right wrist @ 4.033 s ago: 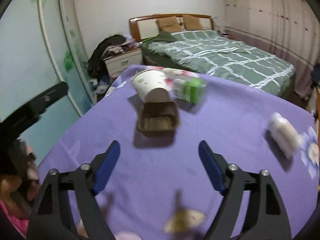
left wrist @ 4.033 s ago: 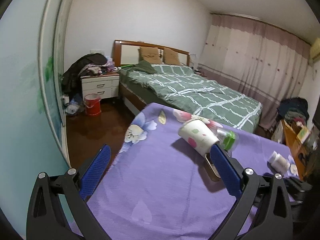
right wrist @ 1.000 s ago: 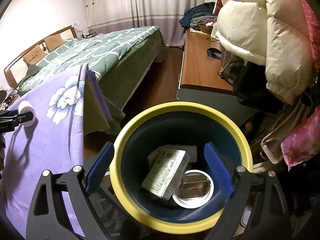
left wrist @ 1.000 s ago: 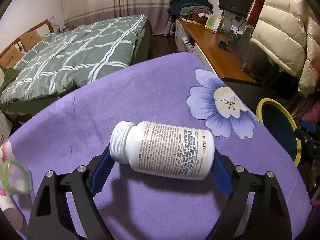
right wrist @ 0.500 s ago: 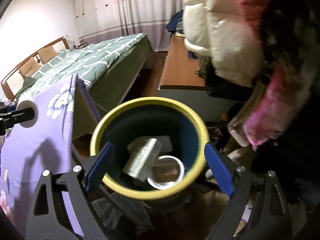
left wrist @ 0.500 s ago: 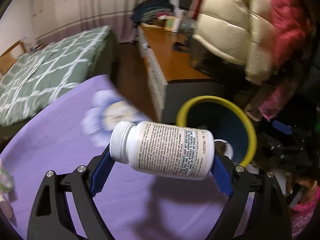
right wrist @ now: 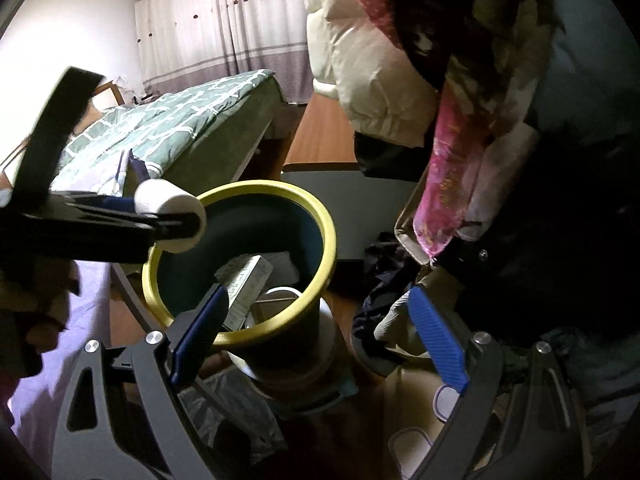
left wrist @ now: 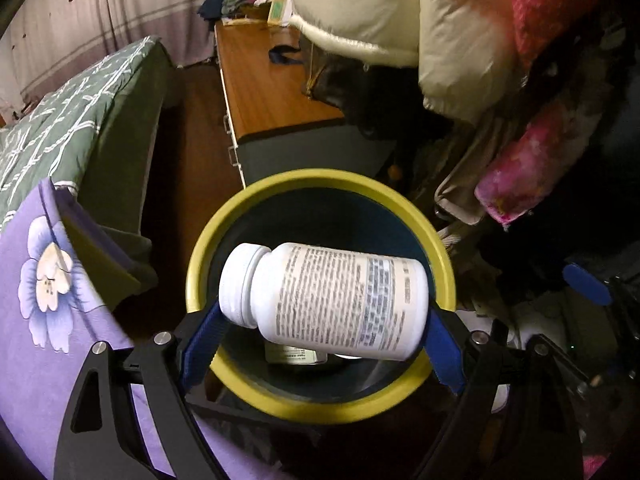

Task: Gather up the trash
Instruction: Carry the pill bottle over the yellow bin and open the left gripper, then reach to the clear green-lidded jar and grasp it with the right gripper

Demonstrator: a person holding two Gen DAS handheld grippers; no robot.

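My left gripper (left wrist: 320,340) is shut on a white pill bottle (left wrist: 324,300) with a printed label, held sideways right above the mouth of a dark blue bin with a yellow rim (left wrist: 320,178). The right wrist view shows the same bottle (right wrist: 170,214) over the bin's left rim (right wrist: 276,192). The bin holds a flattened carton (right wrist: 244,284) and a round foil-lidded cup (right wrist: 280,300). My right gripper (right wrist: 316,340) is open and empty, low beside the bin's right side.
The purple flowered tablecloth (left wrist: 36,312) lies left of the bin. A green checked bed (left wrist: 60,120) and a wooden desk (left wrist: 268,92) stand behind. Puffy coats (left wrist: 420,20) hang at the right. Clothes and bags lie on the floor (right wrist: 392,280).
My left gripper carried the pill bottle off the table to above the bin. My right gripper slid right, so the bin now sits at its left finger.
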